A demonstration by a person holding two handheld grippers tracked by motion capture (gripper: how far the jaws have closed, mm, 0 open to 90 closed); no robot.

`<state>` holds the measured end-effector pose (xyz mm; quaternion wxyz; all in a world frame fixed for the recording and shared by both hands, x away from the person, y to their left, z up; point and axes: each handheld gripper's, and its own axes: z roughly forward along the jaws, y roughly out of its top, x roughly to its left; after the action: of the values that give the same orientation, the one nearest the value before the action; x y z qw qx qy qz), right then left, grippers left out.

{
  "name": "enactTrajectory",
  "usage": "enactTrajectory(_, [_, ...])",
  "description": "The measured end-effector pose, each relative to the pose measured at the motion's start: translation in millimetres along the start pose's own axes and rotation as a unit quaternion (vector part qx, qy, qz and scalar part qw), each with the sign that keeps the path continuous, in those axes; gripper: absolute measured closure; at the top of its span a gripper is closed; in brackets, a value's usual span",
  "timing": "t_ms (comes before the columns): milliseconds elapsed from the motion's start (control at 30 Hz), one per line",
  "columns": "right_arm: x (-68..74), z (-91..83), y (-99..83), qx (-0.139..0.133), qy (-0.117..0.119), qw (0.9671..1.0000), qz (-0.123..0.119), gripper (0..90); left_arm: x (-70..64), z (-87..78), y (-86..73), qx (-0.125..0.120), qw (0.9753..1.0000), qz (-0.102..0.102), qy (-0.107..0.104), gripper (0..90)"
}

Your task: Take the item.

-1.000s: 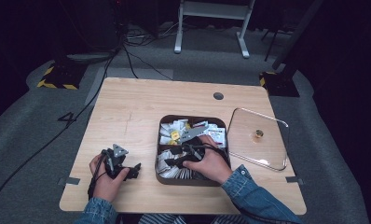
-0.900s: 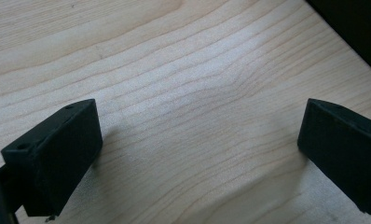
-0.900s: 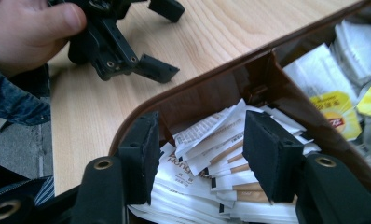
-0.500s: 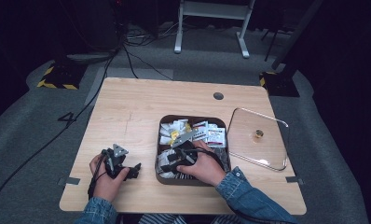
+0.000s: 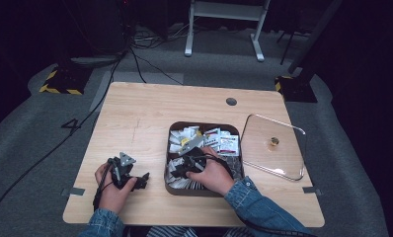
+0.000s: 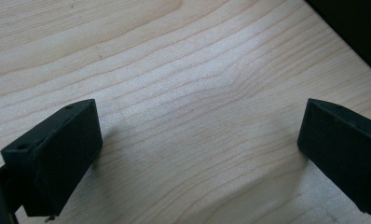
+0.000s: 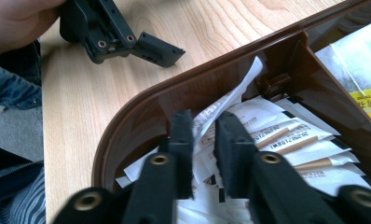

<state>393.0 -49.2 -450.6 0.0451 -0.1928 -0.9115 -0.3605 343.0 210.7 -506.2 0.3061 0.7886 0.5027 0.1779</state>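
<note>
On the pale wooden table (image 5: pixel 135 113), the left gripper (image 5: pixel 144 177) rested near the front edge under the person's left hand (image 5: pixel 113 190), in the same place as a second before. The left gripper view showed its black jaws spread wide over bare wood grain, nothing between them. Just to its right stood the brown rounded-corner plastic box (image 5: pixel 168 148) of white paper sachets (image 5: pixel 223 140). The right gripper (image 5: pixel 177 169), in the person's right hand (image 5: pixel 212 175), had drawn toward the box's near-left corner from its place a second earlier. The right gripper view showed what the high view could not: its jaws (image 7: pixel 203 140) almost together around an upright white paper sachet (image 7: pixel 235 93) inside that corner, apparently pinching it, though contact was hard to confirm. Farthest right, a clear square lid with a gold knob (image 5: pixel 273 143) lay flat on the table beside the box.
</note>
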Motion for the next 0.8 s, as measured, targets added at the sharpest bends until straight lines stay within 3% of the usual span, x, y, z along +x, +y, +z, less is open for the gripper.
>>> enactTrajectory(167, [-0.8, -1.4, -1.3, -0.004, -0.008, 0.9998, -0.018, 89.3, 0.0, 0.0, 0.0, 0.0, 1.0, 0.0, 0.0, 0.1])
enactTrajectory(367, [3.6, -9.9, 0.5, -0.019, -0.015, 0.9993, -0.029, 90.0, 0.0, 0.0, 0.0, 0.0, 1.0, 0.0, 0.0, 0.1])
enactTrajectory(800, [7.3, -46.0, 0.9, -0.064, -0.022, 0.997, -0.039, 90.0, 0.0, 0.0, 0.0, 0.0, 1.0, 0.0, 0.0, 0.1])
